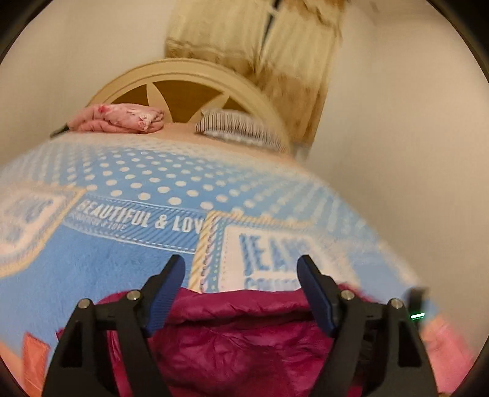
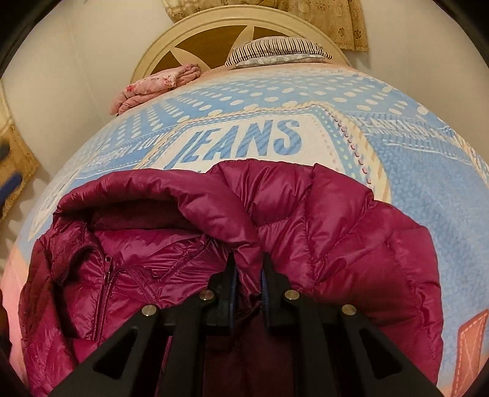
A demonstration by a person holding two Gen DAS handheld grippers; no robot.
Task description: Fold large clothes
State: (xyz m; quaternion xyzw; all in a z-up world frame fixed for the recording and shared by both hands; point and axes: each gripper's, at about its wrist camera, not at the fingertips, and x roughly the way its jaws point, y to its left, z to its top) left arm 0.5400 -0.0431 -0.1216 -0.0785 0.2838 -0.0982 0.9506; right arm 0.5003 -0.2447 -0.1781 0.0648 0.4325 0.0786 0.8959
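A magenta puffer jacket (image 2: 321, 220) lies bunched on a blue dotted blanket (image 2: 412, 171) on the bed, its zipper at the left. My right gripper (image 2: 247, 259) is shut on a fold of the jacket near its collar. In the left wrist view my left gripper (image 1: 241, 265) is open and empty, hovering over the near edge of the jacket (image 1: 232, 342), with the blanket (image 1: 122, 259) beyond it.
At the head of the bed are a folded pink floral cloth (image 1: 119, 119) (image 2: 159, 82), a striped pillow (image 1: 238, 128) (image 2: 275, 49) and a cream round headboard (image 1: 189, 73) (image 2: 214, 27). A beige curtain (image 1: 269, 39) hangs behind. White walls stand on both sides.
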